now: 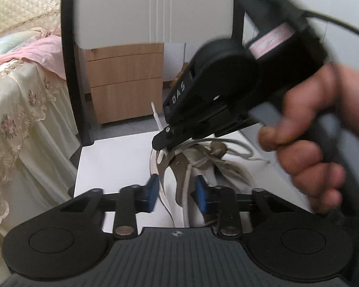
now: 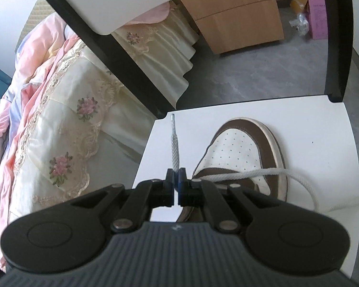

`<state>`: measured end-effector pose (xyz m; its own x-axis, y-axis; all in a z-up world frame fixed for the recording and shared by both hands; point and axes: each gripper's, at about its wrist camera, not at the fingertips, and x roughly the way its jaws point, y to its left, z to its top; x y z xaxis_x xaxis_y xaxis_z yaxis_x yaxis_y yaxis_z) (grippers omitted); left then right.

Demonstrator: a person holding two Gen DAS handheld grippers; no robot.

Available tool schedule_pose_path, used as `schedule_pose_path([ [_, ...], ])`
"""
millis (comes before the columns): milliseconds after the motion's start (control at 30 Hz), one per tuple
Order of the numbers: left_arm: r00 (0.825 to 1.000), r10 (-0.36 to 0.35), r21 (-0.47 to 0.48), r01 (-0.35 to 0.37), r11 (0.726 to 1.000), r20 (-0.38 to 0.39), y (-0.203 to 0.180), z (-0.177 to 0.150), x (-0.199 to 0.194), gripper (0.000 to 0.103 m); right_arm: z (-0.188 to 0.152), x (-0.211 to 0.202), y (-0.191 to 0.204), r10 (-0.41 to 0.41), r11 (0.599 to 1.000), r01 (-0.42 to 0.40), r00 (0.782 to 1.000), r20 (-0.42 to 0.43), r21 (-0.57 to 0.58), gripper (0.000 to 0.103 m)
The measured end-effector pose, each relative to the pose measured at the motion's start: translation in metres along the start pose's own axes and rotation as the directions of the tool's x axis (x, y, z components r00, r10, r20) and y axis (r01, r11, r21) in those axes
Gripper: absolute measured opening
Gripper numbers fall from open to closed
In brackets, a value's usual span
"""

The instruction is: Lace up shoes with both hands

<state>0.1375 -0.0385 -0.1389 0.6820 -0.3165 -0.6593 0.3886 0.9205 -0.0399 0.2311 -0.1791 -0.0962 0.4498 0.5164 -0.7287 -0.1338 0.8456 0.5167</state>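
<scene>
Shoe [image 2: 246, 153] near seat edge, right claw [image 2: 176, 174] pinching lace [image 2: 174, 143]

Home bedroom: quilted bed [image 1: 19, 91], wooden drawers [image 1: 125, 83].

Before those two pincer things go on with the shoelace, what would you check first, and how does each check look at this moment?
1. Right gripper shut on the lace end: ok, tip sticks out past the fingertips.
2. Left gripper free: ok, jaws apart around the shoe's tongue, pads not pressing.
3. Shoe resting flat on the white seat: ok.
4. Other lace clear: not ok, it drapes loose across the toe.
5. Which eyelet comes next: cannot tell, the left wrist view is blurred and the right gripper hides it.
</scene>
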Motion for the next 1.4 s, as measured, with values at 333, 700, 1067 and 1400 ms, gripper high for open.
schedule_pose_path([
  [333,0.999,-0.034,0.045,0.034,0.998,-0.017,-0.004,-0.001,0.013,0.019,0.007,-0.019,0.022,-0.039,0.995,0.044,0.998,0.055,-0.095,0.002],
  [700,0.999,-0.036,0.065,0.038,0.997,-0.029,-0.010,-0.004,0.016,0.020,0.034,-0.059,0.070,0.031,0.968,0.020,0.980,0.196,-0.249,0.002],
  [1067,0.998,-0.055,0.050,0.057,0.997,-0.039,-0.008,-0.003,0.016,0.020,0.074,-0.117,0.129,0.193,0.930,-0.065,0.923,0.332,-0.362,0.002],
  [1400,0.996,-0.067,0.047,0.070,0.996,-0.050,-0.007,-0.003,0.018,0.020,0.101,-0.155,0.190,0.303,0.871,-0.086,0.868,0.392,-0.483,0.002],
])
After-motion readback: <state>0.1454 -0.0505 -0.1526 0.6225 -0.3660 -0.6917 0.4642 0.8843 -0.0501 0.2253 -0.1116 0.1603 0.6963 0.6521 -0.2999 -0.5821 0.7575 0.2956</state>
